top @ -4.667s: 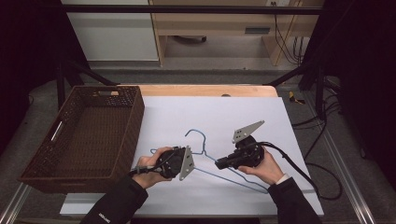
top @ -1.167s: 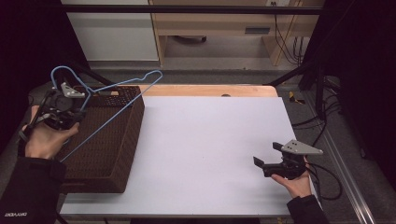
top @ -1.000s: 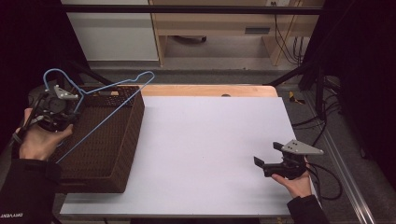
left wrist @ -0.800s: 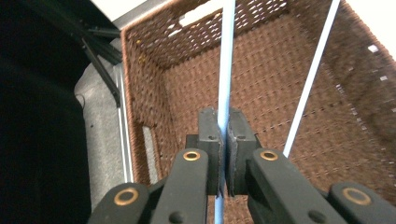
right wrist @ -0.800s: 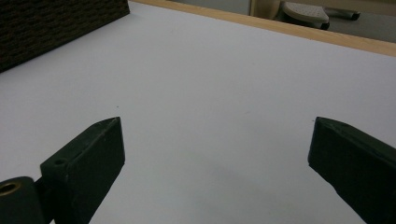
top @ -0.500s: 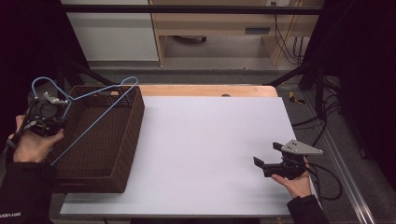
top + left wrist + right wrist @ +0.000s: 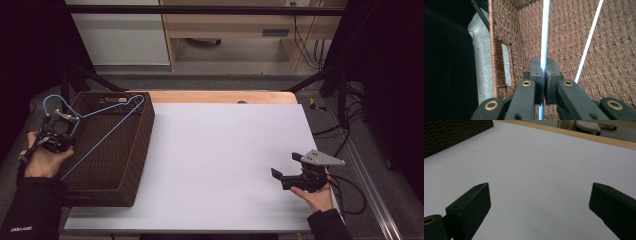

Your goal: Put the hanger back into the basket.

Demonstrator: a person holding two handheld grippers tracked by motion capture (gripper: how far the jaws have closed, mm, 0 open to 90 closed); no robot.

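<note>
left claw (image 7: 543,75) — clamped on blue wire hanger (image 7: 107,127), held over wicker basket (image 7: 137,150) at frame left for lowering in; right claw (image 7: 539,202) — wide apart, empty, parked lower right above desk (image 7: 225,145)

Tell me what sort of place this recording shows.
Probably a lab or workshop set up for recording: a white-topped table framed by black stands, loose cables on the grey floor, and plain cabinets behind.

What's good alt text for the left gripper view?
The left gripper, jaws shut on a blue wire hanger, holds it over the inside of a brown woven basket. A second strand of the hanger runs diagonally at right.
</note>
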